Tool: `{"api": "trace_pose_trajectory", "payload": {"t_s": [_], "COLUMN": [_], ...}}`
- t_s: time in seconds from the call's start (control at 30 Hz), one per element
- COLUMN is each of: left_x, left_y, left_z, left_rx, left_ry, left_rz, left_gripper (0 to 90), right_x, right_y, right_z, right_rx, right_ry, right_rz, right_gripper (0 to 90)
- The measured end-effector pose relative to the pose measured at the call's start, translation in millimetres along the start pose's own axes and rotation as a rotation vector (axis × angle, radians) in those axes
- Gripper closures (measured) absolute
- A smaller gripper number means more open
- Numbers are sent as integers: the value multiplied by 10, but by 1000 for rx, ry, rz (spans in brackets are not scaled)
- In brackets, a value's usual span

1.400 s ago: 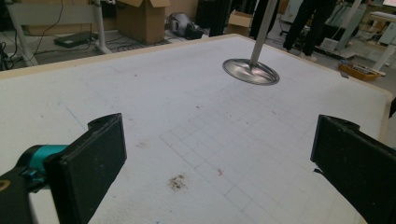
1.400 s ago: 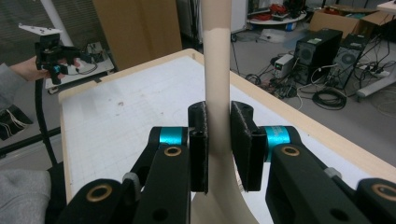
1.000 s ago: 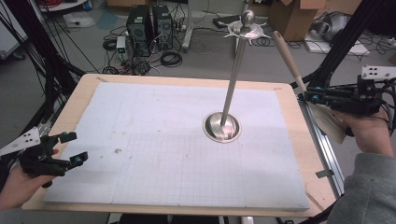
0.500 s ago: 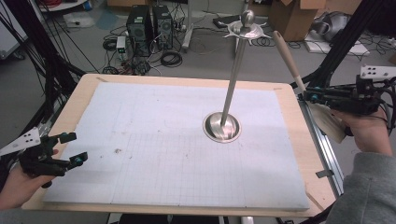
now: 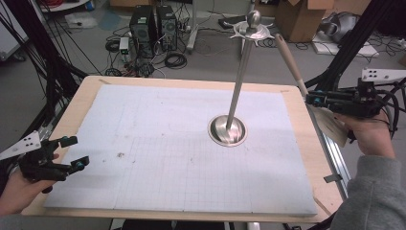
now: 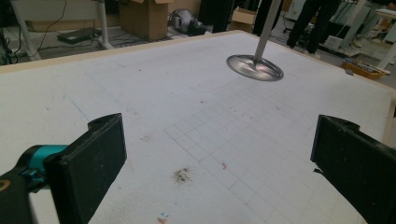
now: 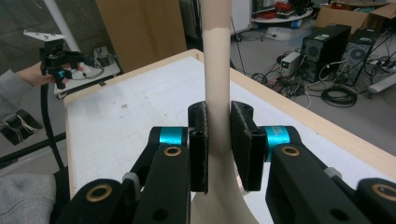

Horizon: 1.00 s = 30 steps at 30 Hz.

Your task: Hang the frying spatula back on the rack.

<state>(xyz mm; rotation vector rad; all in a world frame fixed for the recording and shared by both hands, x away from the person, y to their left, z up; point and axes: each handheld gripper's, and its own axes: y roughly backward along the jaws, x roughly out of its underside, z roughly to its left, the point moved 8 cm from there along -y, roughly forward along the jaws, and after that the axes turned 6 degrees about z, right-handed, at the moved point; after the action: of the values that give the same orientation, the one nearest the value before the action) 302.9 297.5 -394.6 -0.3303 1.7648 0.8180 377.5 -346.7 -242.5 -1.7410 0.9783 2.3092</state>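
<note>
Right gripper (image 5: 312,99): clamped on the cream handle of a long spatula-like tool (image 5: 292,67), jaws pressed flat on both sides of the shaft in the right gripper view (image 7: 218,140)
Tool position: held off the right edge of the table (image 5: 86,96), handle slanting up and back toward the crown of the metal stand (image 5: 239,81), broad end down by the hand (image 5: 371,139)
Left gripper (image 5: 72,152): jaws wide apart, holding nothing, hovering over the near left corner of the white mat (image 5: 167,158); same spread visible in the left gripper view (image 6: 215,172)
Stand: upright near the middle of the mat, thin pole rising from a round polished base (image 6: 255,67), hooks ringing the knob at the top
Likely step: hanging the tool on one of the hooks, judged from how near the handle tip sits to the crown
Risk one: knocking the pole with the long handle, tipping a tall stand on a small base
Risk two: tool swivelling in the grip, smooth shaft and heavy end hanging low
Risk three: missing the hook, hole in the handle tip not discernible
Safeguard: free gripper well apart from the base, too far to steady it
</note>
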Motion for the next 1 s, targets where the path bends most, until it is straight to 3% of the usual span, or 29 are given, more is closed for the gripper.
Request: {"api": "trace_pose_trajectory", "payload": {"t_s": [1.0], "left_x": [22], "left_y": [-12], "left_z": [1], "left_rx": [0], "left_ry": [-1], "left_rz": [13], "left_gripper": [39], "right_x": [35], "right_y": [-184], "right_z": [5], "right_rx": [-14], "right_ry": [8], "right_rz": [8], "right_gripper": [779]}}
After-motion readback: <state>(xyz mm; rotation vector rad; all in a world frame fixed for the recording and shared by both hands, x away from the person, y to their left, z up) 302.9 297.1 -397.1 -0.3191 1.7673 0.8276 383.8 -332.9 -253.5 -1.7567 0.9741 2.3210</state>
